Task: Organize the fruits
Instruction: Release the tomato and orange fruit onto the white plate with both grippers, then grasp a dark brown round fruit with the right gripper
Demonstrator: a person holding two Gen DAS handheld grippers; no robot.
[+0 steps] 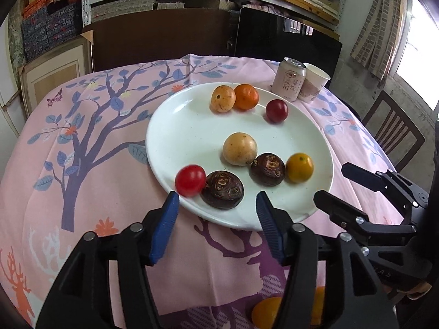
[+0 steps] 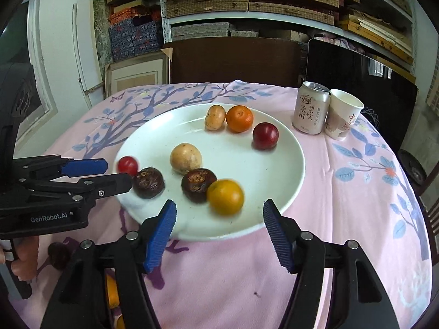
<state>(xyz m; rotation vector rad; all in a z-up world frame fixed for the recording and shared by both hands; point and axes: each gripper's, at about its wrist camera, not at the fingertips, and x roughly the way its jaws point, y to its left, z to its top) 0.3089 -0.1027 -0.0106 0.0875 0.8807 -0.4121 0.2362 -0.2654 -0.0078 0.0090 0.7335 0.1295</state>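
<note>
We find both tongs, left tongs (image 1: 216, 205) and right tongs (image 2: 219, 213), spread and empty; eight fruits sit on the plate (image 1: 178, 126), a yellow fruit (image 1: 264, 312) outstanding at six o'clock.

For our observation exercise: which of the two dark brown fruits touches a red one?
The dark brown fruit at the plate's near-left rim; the other dark one touches yellow fruits instead.

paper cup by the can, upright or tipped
Upright: the paper cup stands on its base with its open mouth facing up, close beside the can.
</note>
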